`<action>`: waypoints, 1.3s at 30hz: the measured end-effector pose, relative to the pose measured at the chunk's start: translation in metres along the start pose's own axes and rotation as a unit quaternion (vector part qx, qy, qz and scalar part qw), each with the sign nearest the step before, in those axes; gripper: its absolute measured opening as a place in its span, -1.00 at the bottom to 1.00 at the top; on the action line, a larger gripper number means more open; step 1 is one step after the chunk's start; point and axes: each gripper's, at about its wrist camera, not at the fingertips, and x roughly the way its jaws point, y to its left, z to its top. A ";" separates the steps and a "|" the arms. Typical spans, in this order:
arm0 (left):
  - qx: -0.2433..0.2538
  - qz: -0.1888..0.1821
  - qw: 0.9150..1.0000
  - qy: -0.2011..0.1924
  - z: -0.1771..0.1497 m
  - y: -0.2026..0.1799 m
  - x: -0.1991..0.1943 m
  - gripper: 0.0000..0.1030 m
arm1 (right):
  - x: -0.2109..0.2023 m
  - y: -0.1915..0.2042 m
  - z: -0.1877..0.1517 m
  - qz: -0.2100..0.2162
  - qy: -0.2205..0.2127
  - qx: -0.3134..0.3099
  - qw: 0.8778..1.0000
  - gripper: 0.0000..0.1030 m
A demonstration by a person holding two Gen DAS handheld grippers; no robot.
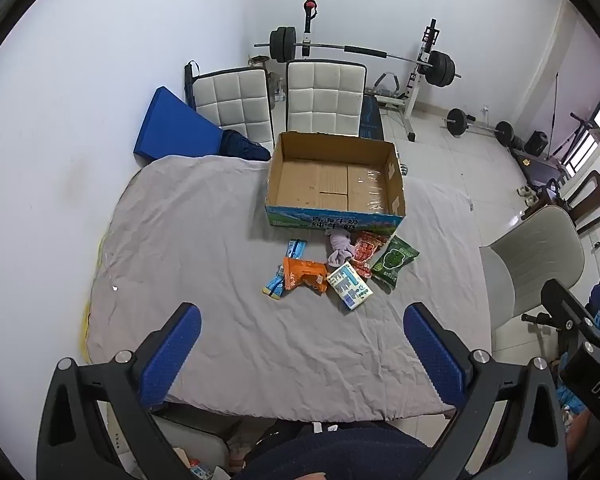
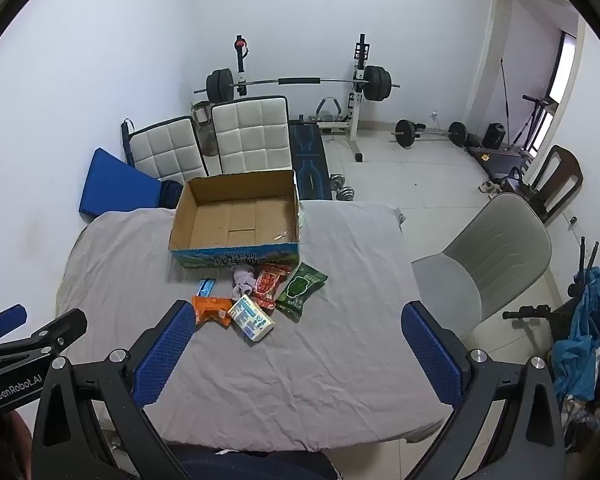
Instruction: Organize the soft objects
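With both our left tongs (image 1: pixel 302 354) and right tongs (image 2: pixel 296 350) spread apart and empty, we risk pinching the wrinkled table cloth (image 1: pixel 204 240) along with a slippery snack packet (image 1: pixel 394 260).

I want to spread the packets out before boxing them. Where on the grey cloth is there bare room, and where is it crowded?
Bare cloth lies left of the cardboard box, along the near edge between the packets and both open grippers, left gripper, right gripper, and right of the green packet. It is crowded just before the box, where the packets and purple cloth overlap.
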 end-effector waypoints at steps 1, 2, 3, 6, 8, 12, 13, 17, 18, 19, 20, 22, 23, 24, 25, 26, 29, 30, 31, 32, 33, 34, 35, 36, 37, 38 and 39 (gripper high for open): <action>0.002 0.000 1.000 -0.001 0.000 0.000 0.000 1.00 | 0.001 0.000 0.000 0.001 0.002 0.001 1.000 1.00; 0.004 -0.001 1.000 -0.001 0.001 0.000 0.000 1.00 | 0.001 0.001 0.000 0.001 0.003 0.001 1.000 1.00; 0.006 -0.001 1.000 -0.002 0.001 0.001 0.000 1.00 | 0.002 0.001 0.001 0.002 0.005 0.001 1.000 1.00; 0.008 0.000 1.000 -0.005 0.005 0.003 0.000 1.00 | 0.004 0.005 0.004 0.006 0.009 0.000 1.000 1.00; 0.008 0.003 1.000 -0.007 0.005 0.001 0.000 1.00 | 0.001 -0.003 0.001 0.002 -0.008 0.007 1.000 1.00; 0.007 0.007 1.000 -0.010 0.006 0.002 -0.001 1.00 | -0.002 0.000 0.001 -0.002 -0.004 0.007 1.000 1.00; 0.008 0.009 1.000 -0.011 0.006 0.000 -0.004 1.00 | -0.002 0.000 0.002 -0.001 -0.003 0.007 1.000 1.00; 0.008 0.013 1.000 -0.017 0.008 0.000 -0.008 1.00 | -0.003 -0.002 0.003 -0.003 -0.008 0.007 1.000 1.00; 0.009 0.014 1.000 -0.020 0.009 0.000 -0.010 1.00 | -0.004 -0.002 0.003 -0.003 -0.010 0.007 1.000 1.00; 0.009 0.013 1.000 -0.022 0.010 0.000 -0.011 1.00 | -0.004 -0.003 0.003 -0.004 -0.012 0.007 1.000 1.00; 0.010 0.014 1.000 -0.023 0.011 0.000 -0.012 1.00 | -0.005 -0.002 0.003 -0.007 -0.014 0.006 1.000 1.00; 0.011 0.014 1.000 -0.023 0.012 0.000 -0.011 1.00 | -0.007 -0.002 0.004 -0.007 -0.015 0.006 1.000 1.00; 0.011 0.013 1.000 -0.023 0.011 -0.001 -0.012 1.00 | -0.006 -0.002 0.004 -0.006 -0.014 0.007 1.000 1.00; 0.011 0.013 1.000 -0.023 0.011 -0.001 -0.012 1.00 | -0.009 -0.001 0.005 -0.007 -0.014 0.006 1.000 1.00; 0.011 0.013 1.000 -0.024 0.011 -0.001 -0.012 1.00 | -0.009 -0.001 0.006 -0.008 -0.013 0.007 1.000 1.00; 0.011 0.011 1.000 -0.024 0.010 -0.002 -0.012 1.00 | -0.009 -0.001 0.006 -0.008 -0.012 0.007 1.000 1.00; 0.013 0.011 1.000 -0.026 0.009 -0.004 -0.009 1.00 | -0.010 -0.002 0.006 -0.010 -0.013 0.010 1.000 1.00; 0.013 0.011 1.000 -0.025 0.008 -0.005 -0.009 1.00 | -0.011 -0.006 0.005 -0.008 -0.013 0.011 1.000 1.00; 0.013 0.011 1.000 -0.026 0.009 -0.006 -0.009 1.00 | -0.011 -0.005 0.005 -0.009 -0.013 0.011 1.000 1.00; 0.013 0.011 1.000 -0.026 0.009 -0.006 -0.009 1.00 | -0.011 -0.005 0.005 -0.009 -0.013 0.011 1.000 1.00; 0.013 0.011 1.000 -0.026 0.008 -0.006 -0.009 1.00 | -0.011 -0.005 0.005 -0.009 -0.013 0.012 1.000 1.00; 0.012 0.011 1.000 -0.026 0.008 -0.006 -0.009 1.00 | -0.011 -0.005 0.006 -0.010 -0.013 0.011 1.000 1.00; 0.013 0.011 1.000 -0.026 0.007 -0.007 -0.009 1.00 | -0.011 -0.005 0.006 -0.010 -0.013 0.011 1.000 1.00; 0.013 0.012 0.999 -0.027 0.007 -0.007 -0.009 1.00 | -0.011 -0.005 0.006 -0.008 -0.012 0.010 1.000 1.00; 0.014 0.012 0.999 -0.027 0.008 -0.007 -0.009 1.00 | -0.012 -0.006 0.006 -0.007 -0.012 0.010 1.000 1.00; 0.013 0.011 1.000 -0.026 0.008 -0.006 -0.009 1.00 | -0.012 -0.006 0.007 -0.007 -0.012 0.010 1.000 1.00; 0.013 0.011 1.000 -0.026 0.008 -0.006 -0.009 1.00 | -0.011 -0.007 0.005 -0.007 -0.012 0.010 1.000 1.00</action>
